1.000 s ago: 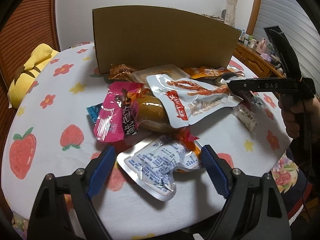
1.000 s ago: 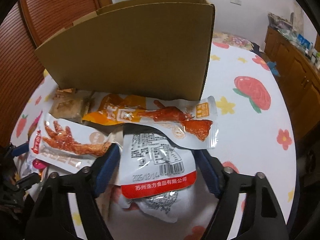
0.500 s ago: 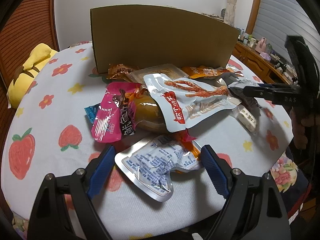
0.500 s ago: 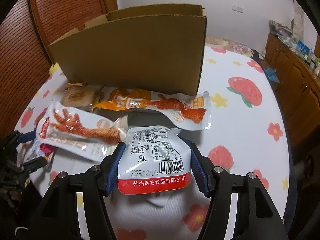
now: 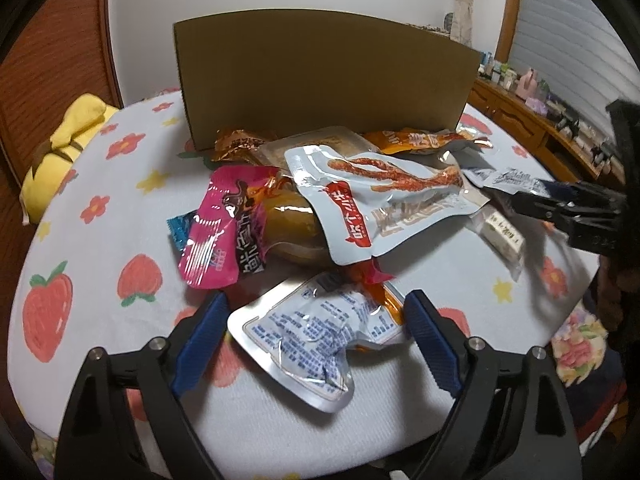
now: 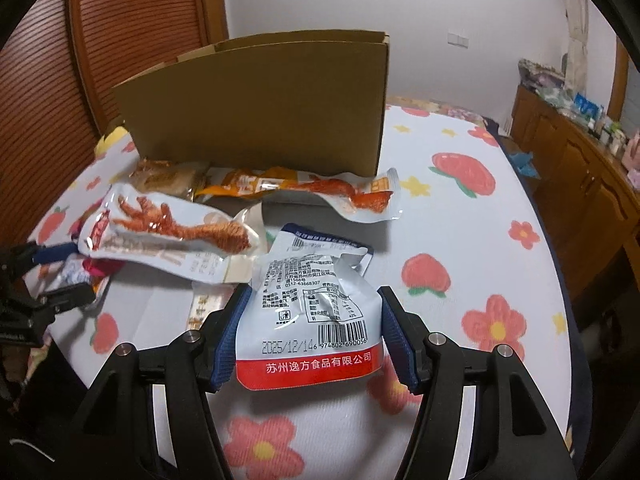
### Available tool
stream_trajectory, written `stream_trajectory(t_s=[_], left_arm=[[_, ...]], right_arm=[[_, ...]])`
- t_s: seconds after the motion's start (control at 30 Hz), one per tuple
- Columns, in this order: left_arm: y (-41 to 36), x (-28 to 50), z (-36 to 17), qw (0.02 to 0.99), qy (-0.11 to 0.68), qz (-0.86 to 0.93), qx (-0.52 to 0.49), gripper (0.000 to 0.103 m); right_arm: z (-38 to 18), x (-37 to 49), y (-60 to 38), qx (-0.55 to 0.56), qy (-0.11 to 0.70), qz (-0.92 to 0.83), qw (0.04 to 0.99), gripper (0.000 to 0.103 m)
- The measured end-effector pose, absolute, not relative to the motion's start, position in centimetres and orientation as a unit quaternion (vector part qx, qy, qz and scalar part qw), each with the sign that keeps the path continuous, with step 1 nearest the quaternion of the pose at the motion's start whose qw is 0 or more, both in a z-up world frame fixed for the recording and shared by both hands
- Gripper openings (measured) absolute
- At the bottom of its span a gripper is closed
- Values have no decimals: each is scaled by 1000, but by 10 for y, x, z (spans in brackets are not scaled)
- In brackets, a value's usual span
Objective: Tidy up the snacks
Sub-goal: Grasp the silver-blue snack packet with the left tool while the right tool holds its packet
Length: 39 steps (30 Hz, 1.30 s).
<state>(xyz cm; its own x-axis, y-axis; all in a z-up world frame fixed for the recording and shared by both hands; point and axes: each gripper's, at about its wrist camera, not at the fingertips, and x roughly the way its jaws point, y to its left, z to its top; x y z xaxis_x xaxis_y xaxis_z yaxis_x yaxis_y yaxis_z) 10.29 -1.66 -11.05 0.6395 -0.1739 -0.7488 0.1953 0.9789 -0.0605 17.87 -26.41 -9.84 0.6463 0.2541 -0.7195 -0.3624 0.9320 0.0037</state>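
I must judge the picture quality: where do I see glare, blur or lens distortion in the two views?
Left wrist view: glare on the silver packet between the left gripper fingers; the right gripper at the right edge is motion-blurred; the cardboard box bulges from fisheye. Right wrist view: the held white packet reads sharp; the tablecloth curves; dark corners.

Black claw (image 5: 316, 330) arms, ribbed blue pads (image 5: 198, 344), silver screws

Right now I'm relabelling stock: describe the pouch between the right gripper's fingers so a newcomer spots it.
Start at the cardboard box; the pile lies before it. Nearest the camera, the right gripper clamps a white pouch, alone in showing a barcode, date and red bottom band.
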Motion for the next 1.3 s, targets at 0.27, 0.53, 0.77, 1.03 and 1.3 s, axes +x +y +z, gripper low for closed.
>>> stream_trajectory(t_s=[0.27, 0.53, 0.77, 1.03, 1.3], left_arm=[[-6, 93, -111, 913, 394, -105, 21, 77], [4, 78, -107, 918, 381, -107, 5, 57], [2, 71, -105, 923, 370, -106, 13, 55], [5, 72, -112, 922, 370, -113, 8, 68], [3, 66, -112, 927, 354, -122, 9, 41]], right_arm=[[-98, 171, -259, -74, 378, 180, 905, 64], [-97, 168, -256, -76, 374, 184, 906, 64], [-99, 166, -254, -79, 374, 184, 906, 64], [-99, 165, -253, -77, 373, 184, 906, 65], [-99, 163, -253, -78, 372, 184, 906, 65]])
